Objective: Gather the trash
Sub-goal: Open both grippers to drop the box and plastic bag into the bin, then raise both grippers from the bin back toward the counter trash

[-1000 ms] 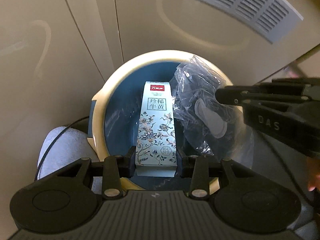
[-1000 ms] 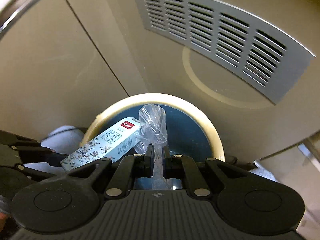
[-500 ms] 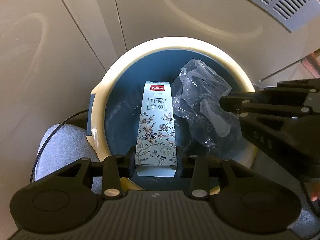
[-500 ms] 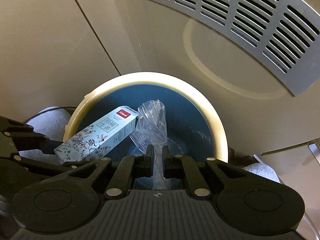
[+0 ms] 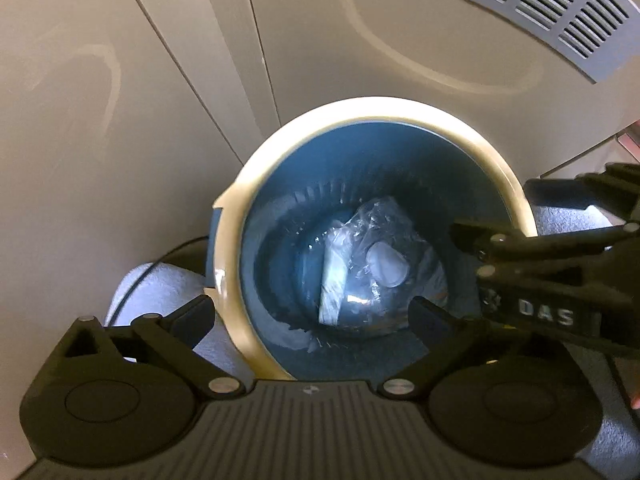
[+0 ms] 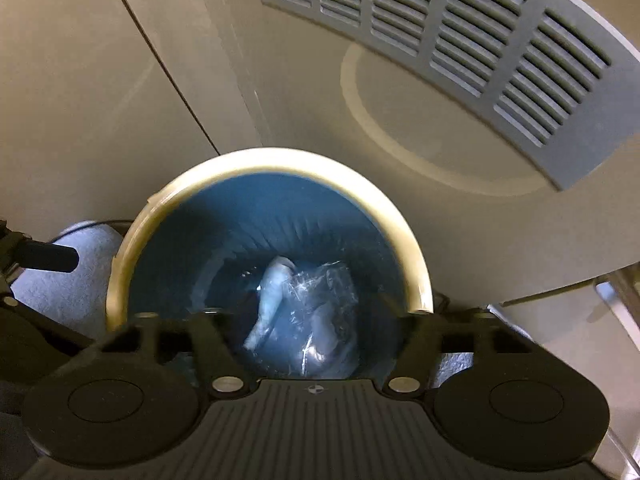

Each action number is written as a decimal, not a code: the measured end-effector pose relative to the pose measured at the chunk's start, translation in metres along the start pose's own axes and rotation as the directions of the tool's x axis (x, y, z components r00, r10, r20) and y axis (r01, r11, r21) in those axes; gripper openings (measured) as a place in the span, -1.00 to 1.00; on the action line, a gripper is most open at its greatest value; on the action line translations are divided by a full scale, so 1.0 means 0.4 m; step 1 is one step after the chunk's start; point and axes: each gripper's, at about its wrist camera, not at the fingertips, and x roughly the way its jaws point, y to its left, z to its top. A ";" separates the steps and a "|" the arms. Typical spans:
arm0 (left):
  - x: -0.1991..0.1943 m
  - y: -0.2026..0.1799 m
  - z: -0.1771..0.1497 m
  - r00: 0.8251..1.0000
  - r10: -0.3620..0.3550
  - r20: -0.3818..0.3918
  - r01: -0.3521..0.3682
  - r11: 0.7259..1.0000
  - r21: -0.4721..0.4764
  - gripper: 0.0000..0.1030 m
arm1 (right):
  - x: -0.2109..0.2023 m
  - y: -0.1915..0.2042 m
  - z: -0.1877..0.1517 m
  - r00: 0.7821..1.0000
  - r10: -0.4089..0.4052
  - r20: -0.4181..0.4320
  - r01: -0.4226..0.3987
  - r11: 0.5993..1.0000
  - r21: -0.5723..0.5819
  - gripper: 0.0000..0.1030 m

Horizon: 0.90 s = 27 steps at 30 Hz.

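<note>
A pale patterned carton [image 5: 334, 280] and a crumpled clear plastic bag [image 5: 390, 254] lie side by side, touching, at the bottom of the blue wastebasket [image 5: 236, 236] with its cream rim. Above the opening, the left gripper [image 5: 312, 314] hangs spread wide and empty, and the right gripper [image 6: 304, 320] is likewise wide apart, holding nothing. Beige panels [image 6: 100, 92] and a grey louvered vent [image 6: 460, 40] stand behind the basket.

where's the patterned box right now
The box lies at the bottom of the blue bin, in both wrist views, just left of the crumpled plastic bag and touching it. Neither open claw holds it.
</note>
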 end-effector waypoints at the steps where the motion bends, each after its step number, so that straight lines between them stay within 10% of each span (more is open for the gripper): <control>1: -0.013 0.002 -0.002 1.000 0.001 0.010 -0.001 1.000 0.002 0.99 | -0.015 0.001 0.000 1.000 0.002 0.011 -0.002 1.000 -0.007 0.45; 15: -0.305 0.051 -0.085 0.959 0.081 0.272 -0.053 0.993 -0.108 0.99 | -0.356 0.005 -0.055 0.943 0.031 0.330 0.015 0.991 -0.135 0.75; 27: -0.364 0.056 -0.106 0.938 0.099 0.332 -0.067 0.992 -0.106 0.99 | -0.386 0.068 -0.094 0.935 0.048 0.351 0.025 0.979 -0.200 0.83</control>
